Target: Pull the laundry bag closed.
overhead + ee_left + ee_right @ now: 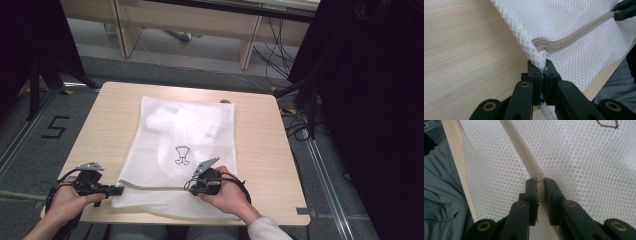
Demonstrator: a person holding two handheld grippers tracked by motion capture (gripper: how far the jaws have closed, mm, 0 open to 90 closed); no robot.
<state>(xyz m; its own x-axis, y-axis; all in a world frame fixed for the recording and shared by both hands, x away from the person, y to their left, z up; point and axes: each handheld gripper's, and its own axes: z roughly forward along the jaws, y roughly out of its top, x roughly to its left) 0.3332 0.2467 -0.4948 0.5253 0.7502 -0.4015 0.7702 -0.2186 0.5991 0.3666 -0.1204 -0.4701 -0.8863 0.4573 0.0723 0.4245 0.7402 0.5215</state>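
Left claw (116, 190), high view: clamped on near-left corner of white mesh bag (185, 135), flat on tabletop (260, 145); right claw (192, 187) at zipper (150, 187) near bag's near edge. Left gripper view: claw (541, 67) pinching mesh corner beside zipper end (541, 46). Right gripper view: claw (540, 185) closed on zipper (524, 157) pull.
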